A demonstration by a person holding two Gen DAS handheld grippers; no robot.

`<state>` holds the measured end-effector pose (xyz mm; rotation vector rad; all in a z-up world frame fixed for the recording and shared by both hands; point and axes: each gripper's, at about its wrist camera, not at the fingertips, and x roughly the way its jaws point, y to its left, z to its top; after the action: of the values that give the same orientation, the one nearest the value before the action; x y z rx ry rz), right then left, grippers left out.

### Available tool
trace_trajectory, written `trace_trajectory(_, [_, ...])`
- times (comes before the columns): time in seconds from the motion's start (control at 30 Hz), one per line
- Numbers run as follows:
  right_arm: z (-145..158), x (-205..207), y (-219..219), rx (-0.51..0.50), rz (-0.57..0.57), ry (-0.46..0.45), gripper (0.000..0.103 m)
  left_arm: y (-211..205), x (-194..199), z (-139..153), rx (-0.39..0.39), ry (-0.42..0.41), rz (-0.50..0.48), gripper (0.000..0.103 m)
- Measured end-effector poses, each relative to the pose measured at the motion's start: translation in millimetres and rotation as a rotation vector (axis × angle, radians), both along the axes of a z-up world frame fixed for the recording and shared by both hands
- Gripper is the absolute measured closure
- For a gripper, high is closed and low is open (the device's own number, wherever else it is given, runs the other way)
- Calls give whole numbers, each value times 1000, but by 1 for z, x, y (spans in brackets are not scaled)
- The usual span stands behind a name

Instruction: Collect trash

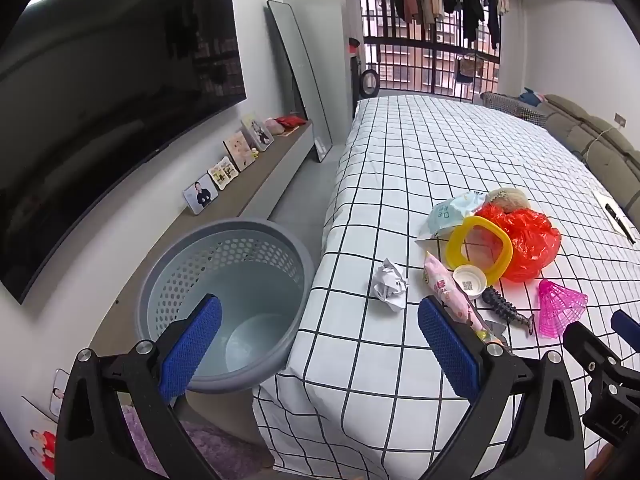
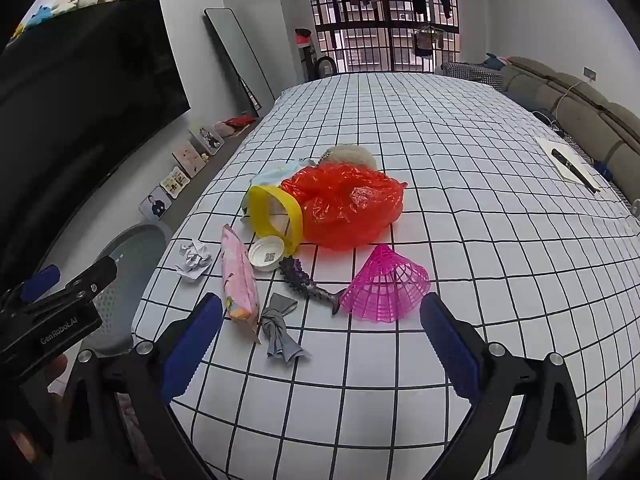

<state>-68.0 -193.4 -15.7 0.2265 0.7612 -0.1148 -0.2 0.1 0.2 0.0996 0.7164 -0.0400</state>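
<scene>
Trash lies on the checked bed (image 2: 460, 184): a crumpled paper ball (image 1: 389, 285) (image 2: 194, 260), a pink snack wrapper (image 2: 238, 280) (image 1: 450, 292), a white cap (image 2: 266, 254), a yellow ring (image 2: 276, 216), a red plastic bag (image 2: 344, 204) (image 1: 524, 240), a pink mesh cone (image 2: 386, 286), a dark spiky toy (image 2: 308, 284) and a grey scrap (image 2: 280, 332). A grey perforated bin (image 1: 224, 304) stands beside the bed. My left gripper (image 1: 320, 344) is open and empty above the bin and bed edge. My right gripper (image 2: 320, 344) is open and empty over the near trash.
A large TV (image 1: 100, 100) hangs on the left wall above a shelf with photo frames (image 1: 224, 172). A mirror (image 1: 300, 80) leans at the wall. A notebook with a pen (image 2: 568, 164) lies at the bed's right edge by the headboard (image 2: 580, 104).
</scene>
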Motion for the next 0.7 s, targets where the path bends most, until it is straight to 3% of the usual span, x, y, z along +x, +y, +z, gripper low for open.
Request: trace_trajectory(0.7, [4, -1, 0, -3, -2, -4, 8, 6, 0, 1, 6, -6, 0, 6])
